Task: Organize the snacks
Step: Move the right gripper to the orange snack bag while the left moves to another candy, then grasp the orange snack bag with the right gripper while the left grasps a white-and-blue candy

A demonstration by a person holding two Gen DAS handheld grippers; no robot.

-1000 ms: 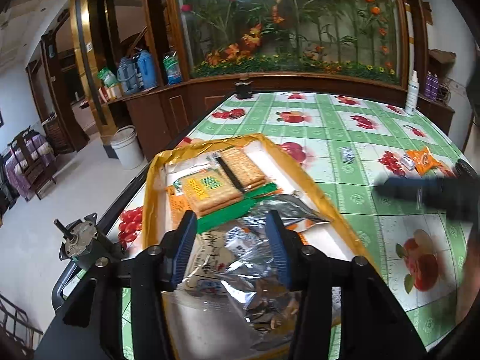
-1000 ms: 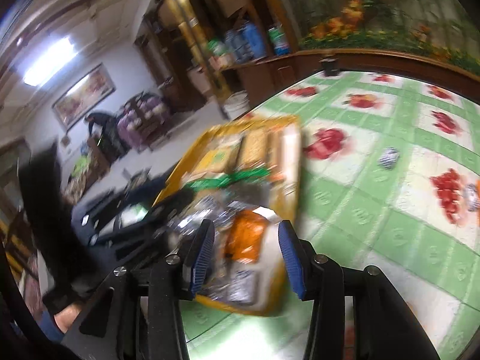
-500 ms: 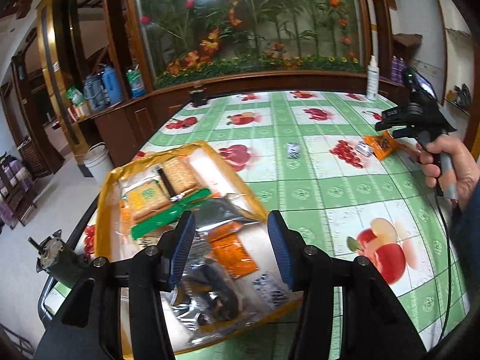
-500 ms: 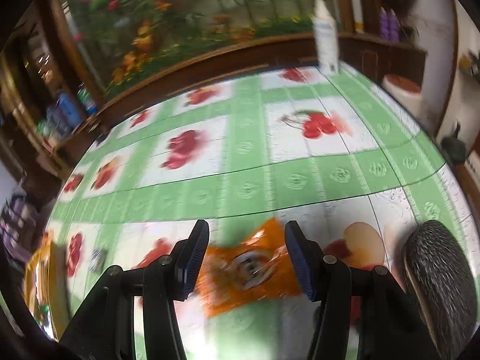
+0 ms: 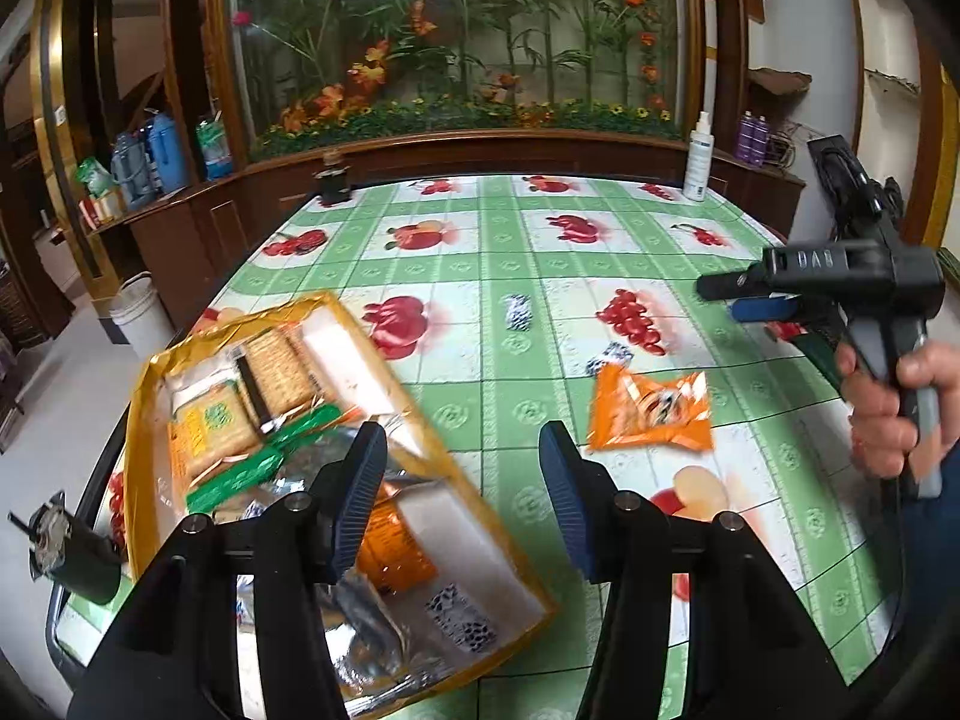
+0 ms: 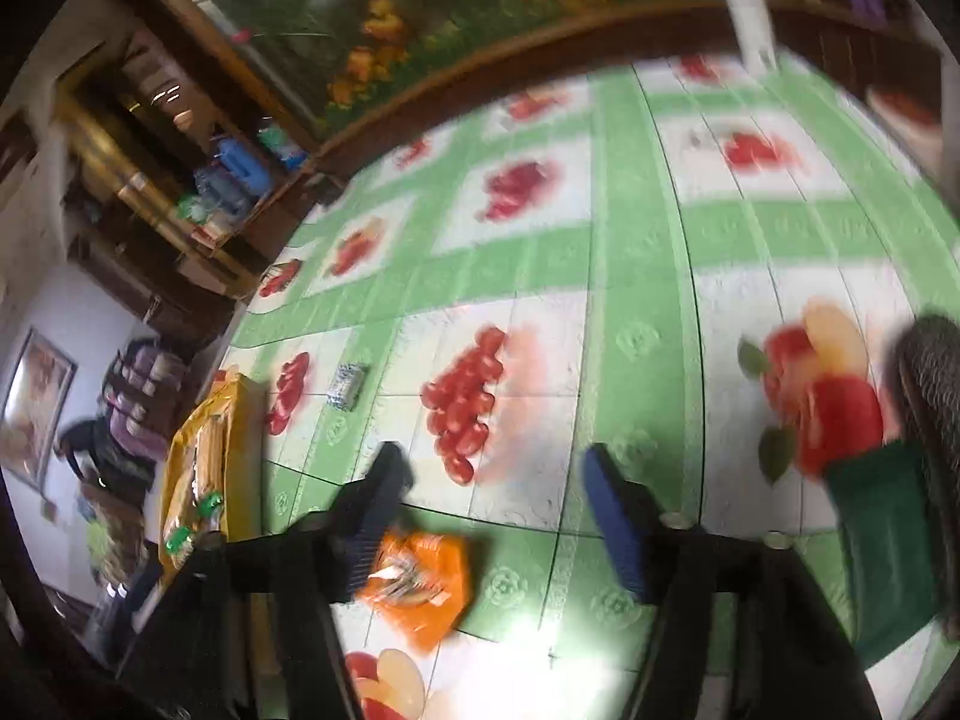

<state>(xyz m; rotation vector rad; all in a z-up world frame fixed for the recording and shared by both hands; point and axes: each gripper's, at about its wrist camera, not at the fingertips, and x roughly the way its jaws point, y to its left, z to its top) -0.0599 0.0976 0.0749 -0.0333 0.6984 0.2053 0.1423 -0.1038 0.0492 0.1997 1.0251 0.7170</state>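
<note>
A yellow tray (image 5: 141, 420) at the table's left end holds cracker packs (image 5: 273, 369), a green packet, silver foil bags and an orange packet (image 5: 393, 552). My left gripper (image 5: 459, 480) hovers open over the tray's right rim, with nothing between its fingers. A second orange snack packet (image 5: 651, 405) lies loose on the tablecloth. In the blurred right wrist view this orange packet (image 6: 420, 576) lies just under the left finger. My right gripper (image 6: 498, 474) is above it with jaws opening and nothing between them. From the left view the right gripper (image 5: 720, 299) shows in a hand at the right.
Two small wrapped candies (image 5: 517, 312) (image 5: 609, 354) lie on the green fruit-print tablecloth (image 5: 480, 264). A green packet (image 6: 882, 540) and a dark round object (image 6: 930, 390) sit at the right edge. A white spray bottle (image 5: 697, 162) stands at the far corner.
The right gripper swung from over the tray to the right part of the table, and its jaws spread wider. The left gripper turned right, off the tray's middle.
</note>
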